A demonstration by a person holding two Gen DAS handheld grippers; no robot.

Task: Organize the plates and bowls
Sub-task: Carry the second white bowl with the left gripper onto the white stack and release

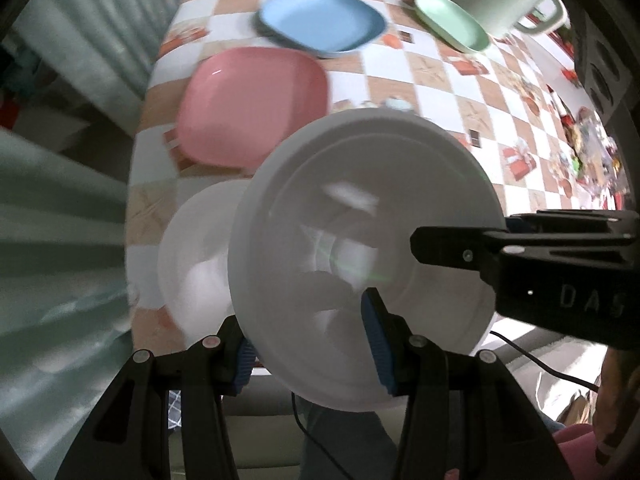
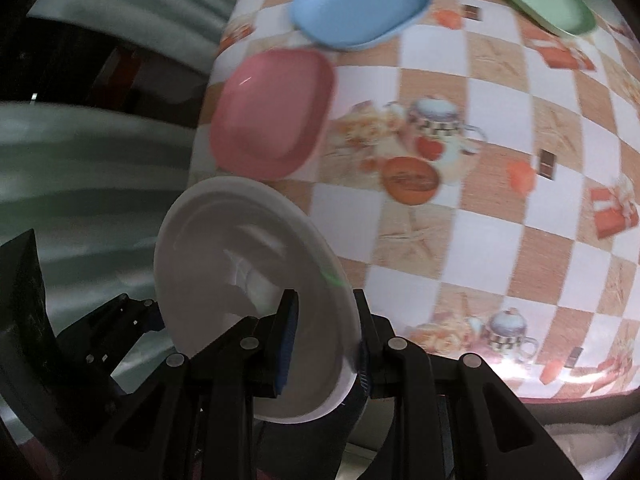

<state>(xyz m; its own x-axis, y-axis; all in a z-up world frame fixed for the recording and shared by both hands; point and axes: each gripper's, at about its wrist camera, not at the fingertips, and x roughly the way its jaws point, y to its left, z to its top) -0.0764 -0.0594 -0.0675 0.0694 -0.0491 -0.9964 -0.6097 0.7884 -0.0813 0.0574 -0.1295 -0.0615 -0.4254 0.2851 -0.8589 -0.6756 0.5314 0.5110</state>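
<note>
Furthest left, close to the near-left corner of the surface [image 1: 440,80], a second white dish [image 1: 188,268] rests on the checked cloth, partly hidden behind the lifted one.

The left gripper [image 1: 308,332] points down, and its fingers [image 1: 376,340] are clamped across the wall of the white bowl [image 1: 360,208], one pad outside and one inside the near rim. The bowl hangs tilted above the surface edge, clear of the cloth, with its open side turned toward the cameras.

The right gripper [image 1: 424,244] reaches in from the right side of the bowl. In its own view the right gripper [image 2: 326,336] has its fingers [image 2: 288,332] pinched tight on the opposite rim of the white bowl [image 2: 240,264], so both hands carry it, one on each side.

The resting white dish lies below and to the left of the held bowl, nearer the left hand, so a nesting move would probably go down and left. The pink plate [image 1: 252,104] is just beyond it, the blue plate [image 1: 320,20] is further back, and the green plate [image 1: 452,20] is far right.
</note>
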